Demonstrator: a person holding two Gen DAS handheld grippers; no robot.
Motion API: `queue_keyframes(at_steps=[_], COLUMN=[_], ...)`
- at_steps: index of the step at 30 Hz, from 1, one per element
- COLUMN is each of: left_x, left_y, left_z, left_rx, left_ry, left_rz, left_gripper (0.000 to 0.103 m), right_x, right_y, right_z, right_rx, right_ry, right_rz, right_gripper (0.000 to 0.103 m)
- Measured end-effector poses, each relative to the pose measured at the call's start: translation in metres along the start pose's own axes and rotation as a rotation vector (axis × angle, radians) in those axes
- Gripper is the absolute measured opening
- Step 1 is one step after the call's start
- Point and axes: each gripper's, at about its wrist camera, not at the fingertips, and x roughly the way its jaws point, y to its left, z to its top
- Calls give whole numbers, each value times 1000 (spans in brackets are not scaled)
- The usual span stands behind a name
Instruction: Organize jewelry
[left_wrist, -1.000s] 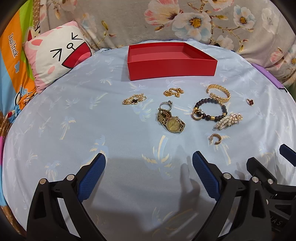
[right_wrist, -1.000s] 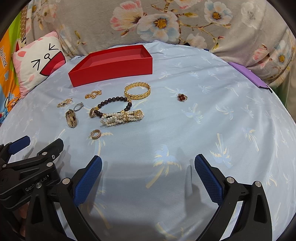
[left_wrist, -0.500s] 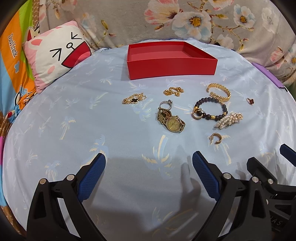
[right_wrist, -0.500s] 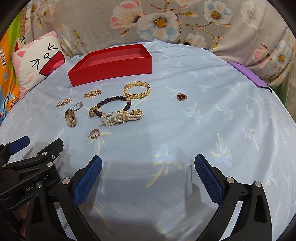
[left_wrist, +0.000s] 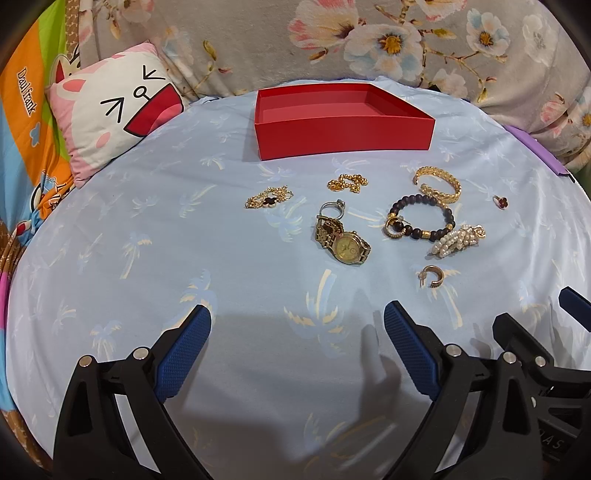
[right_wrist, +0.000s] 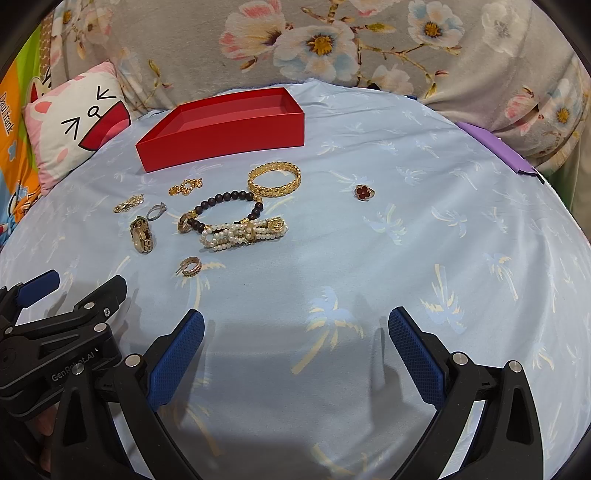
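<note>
On the blue sheet, a red box is sitting at the far side, with the jewelry lying loose just before it: a gold watch, a bead bracelet, a gold bangle. Left gripper and right gripper are hovering nearer, jaws spread wide, holding nothing.

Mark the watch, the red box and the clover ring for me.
watch (left_wrist: 349, 248), left wrist view, on the dial.
red box (left_wrist: 343, 134), left wrist view, front wall.
clover ring (right_wrist: 364, 192), right wrist view, red clover face.
</note>
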Motion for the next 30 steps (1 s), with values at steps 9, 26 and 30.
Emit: queue_keyframes(at_steps=[9, 26, 30], left_x=[0, 2, 2], left_y=[-1, 3, 3], left_z=[0, 0, 0], left_rx=[0, -11, -15], left_ry=[1, 4, 5], left_rz=[0, -23, -25], left_gripper=[92, 92, 92], right_x=[0, 4, 4], right_y=[1, 4, 3], right_z=[0, -2, -1], right_rx=[0, 1, 1], right_ry=[1, 16, 20], right_rz=[-1, 12, 17], right_gripper=[98, 98, 98])
